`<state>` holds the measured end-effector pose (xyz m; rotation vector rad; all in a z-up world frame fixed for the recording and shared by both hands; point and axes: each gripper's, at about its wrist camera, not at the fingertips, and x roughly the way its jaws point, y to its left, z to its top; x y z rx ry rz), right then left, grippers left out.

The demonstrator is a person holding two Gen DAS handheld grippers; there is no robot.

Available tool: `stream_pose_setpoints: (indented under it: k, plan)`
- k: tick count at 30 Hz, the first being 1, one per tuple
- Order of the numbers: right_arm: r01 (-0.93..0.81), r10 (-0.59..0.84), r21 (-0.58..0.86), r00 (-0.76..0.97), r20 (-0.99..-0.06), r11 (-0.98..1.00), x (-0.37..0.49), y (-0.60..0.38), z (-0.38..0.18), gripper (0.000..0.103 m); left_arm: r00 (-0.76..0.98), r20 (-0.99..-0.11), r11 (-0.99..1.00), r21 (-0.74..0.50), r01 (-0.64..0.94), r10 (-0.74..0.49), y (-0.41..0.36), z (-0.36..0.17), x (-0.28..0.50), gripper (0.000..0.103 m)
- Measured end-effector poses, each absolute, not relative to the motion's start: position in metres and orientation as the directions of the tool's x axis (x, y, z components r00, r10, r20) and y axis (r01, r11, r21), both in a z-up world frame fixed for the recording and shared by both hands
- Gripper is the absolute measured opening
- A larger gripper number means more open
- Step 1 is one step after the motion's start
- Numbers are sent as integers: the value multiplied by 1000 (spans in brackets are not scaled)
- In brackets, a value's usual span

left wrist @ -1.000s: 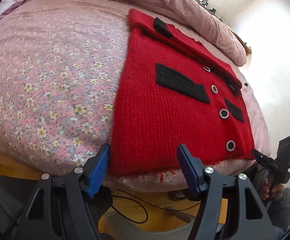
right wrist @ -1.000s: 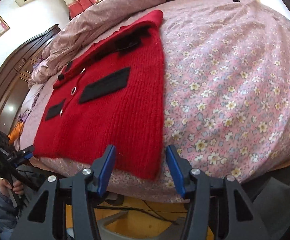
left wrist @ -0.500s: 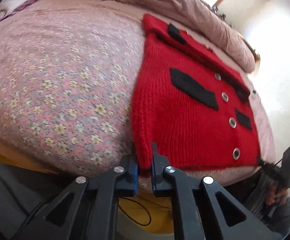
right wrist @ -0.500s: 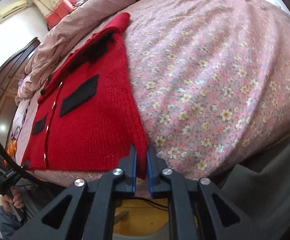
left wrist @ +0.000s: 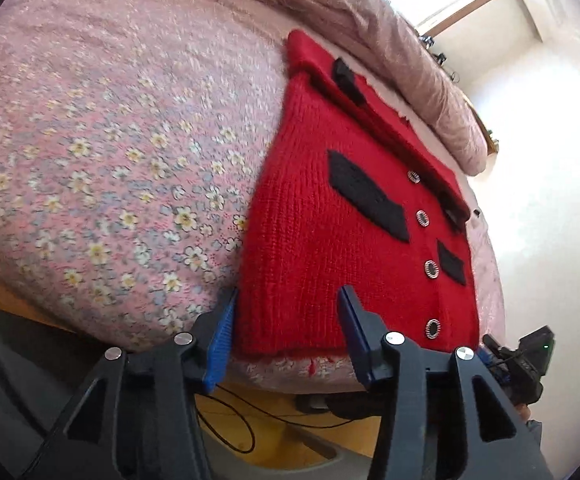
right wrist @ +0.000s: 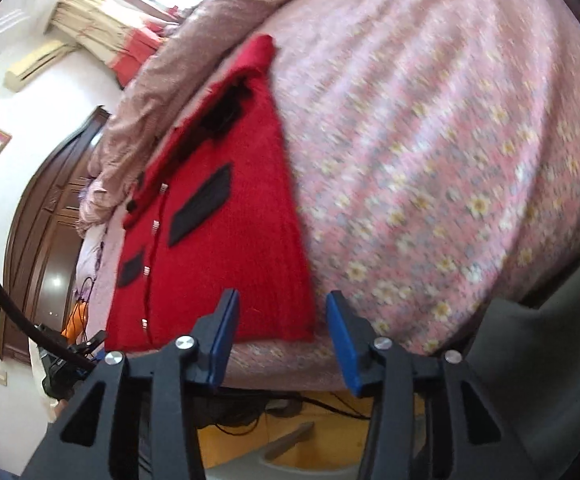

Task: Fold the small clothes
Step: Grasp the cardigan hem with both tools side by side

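Observation:
A red knit cardigan [left wrist: 330, 248] with black pocket flaps and silver buttons lies flat on the flowered bed, hem toward me. My left gripper [left wrist: 287, 294] stands at the hem's left corner. Its jaws are opening, and the corner lies between the blue pads without touching them. In the right wrist view the cardigan [right wrist: 230, 264] shows its right edge. My right gripper [right wrist: 281, 294] is at that hem corner, jaws opening, pads clear of the knit. Each gripper shows small at the bed's edge in the other's view.
The pink flowered bedsheet [left wrist: 110, 152] spreads wide on both sides of the cardigan. A rolled pink quilt [left wrist: 390, 52] lies along its far side. Cables cross the yellow floor [left wrist: 250, 432] under the bed's edge. A dark wooden wardrobe [right wrist: 38, 248] stands at the left.
Both grippers stood open a second ago, then shut on the cardigan's hem corners. Now both have let go and their jaws stand apart again. The cardigan lies flat.

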<state>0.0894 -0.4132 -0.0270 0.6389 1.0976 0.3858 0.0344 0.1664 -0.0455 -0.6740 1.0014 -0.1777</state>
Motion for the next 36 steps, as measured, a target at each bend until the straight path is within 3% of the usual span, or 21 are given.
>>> stream_pose_setpoints:
  k: [5,7,8,10,11,20,25,27,28,29,36]
  plan:
    - [30,568,623,380,-730,782,99,-402,-35,48,565,-669,728,-665,-165,-483,171,-49,39,48]
    - [18,573,628,391,-720,778,99,-403,-32,47,552,-645,704,-697,-140,-528,170,-50,39,26]
    - [10,591,643,383,-710,766,99,-401,-32,38,533,-636,689,-713,-131,-558,169,-53,39,10]
    - [7,622,669,362,-695,743,98,-400,-35,20,508,-646,691,-711,-129,-570,165,-56,39,9]
    - [8,625,669,348,-699,743,97,-398,-38,17,508,-653,703,-700,-124,-561,163,-55,39,9]
    - [10,611,661,373,-699,750,97,-401,-33,10,553,-630,701,-704,-112,-545,174,-46,32,5]
    - [26,602,653,363,-711,757,99,-400,-37,15,542,-653,719,-685,-122,-529,170,-48,34,5]
    - [48,614,680,387,-688,732,99,-406,-37,22,540,-658,720,-681,-131,-524,169,-49,35,5]
    - [50,608,681,407,-682,731,98,-411,-37,34,539,-663,723,-678,-138,-519,167,-50,36,5]
    - [51,601,682,429,-675,730,97,-415,-35,40,534,-674,728,-669,-148,-511,166,-51,37,5]
    - [56,624,698,399,-671,714,100,-413,-42,40,529,-679,733,-664,-147,-508,160,-53,40,5]
